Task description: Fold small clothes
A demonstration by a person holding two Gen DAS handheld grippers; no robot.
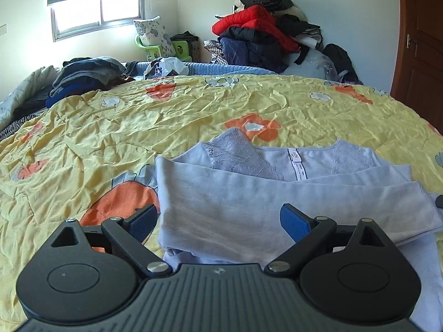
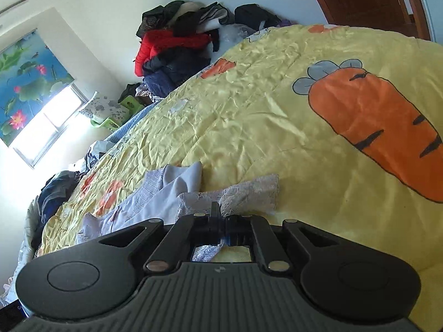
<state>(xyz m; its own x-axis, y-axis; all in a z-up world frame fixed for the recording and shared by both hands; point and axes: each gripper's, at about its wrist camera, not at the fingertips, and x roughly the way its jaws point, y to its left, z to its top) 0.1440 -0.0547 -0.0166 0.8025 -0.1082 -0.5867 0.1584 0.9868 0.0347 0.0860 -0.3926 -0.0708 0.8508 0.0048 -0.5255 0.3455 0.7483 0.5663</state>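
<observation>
- In the left wrist view, the yellow quilt (image 1: 193,110) fills the frame from left to right, and the lilac top (image 1: 235,207) lies partly folded on it at lower centre, its lace neckline and label toward the middle right.
- The left gripper (image 1: 218,217) sits at the bottom of that frame with its blue pads (image 1: 144,220) spread wide, one on each side of the top's near fold; they grip nothing, and I cannot tell whether they brush the cloth.
- In the right wrist view, the same top trails from lower left to centre, with a lace sleeve (image 2: 249,191) ending mid-frame beside the big orange carrot print (image 2: 373,132) at right.
- The right gripper (image 2: 218,215) at bottom centre is pinched tight on the lace sleeve.
- The step in hand looks like bringing this sleeve across the body. Done well, the right keeps its pinch low and level, while the left steadies the folded edge so the layers do not slide.
</observation>
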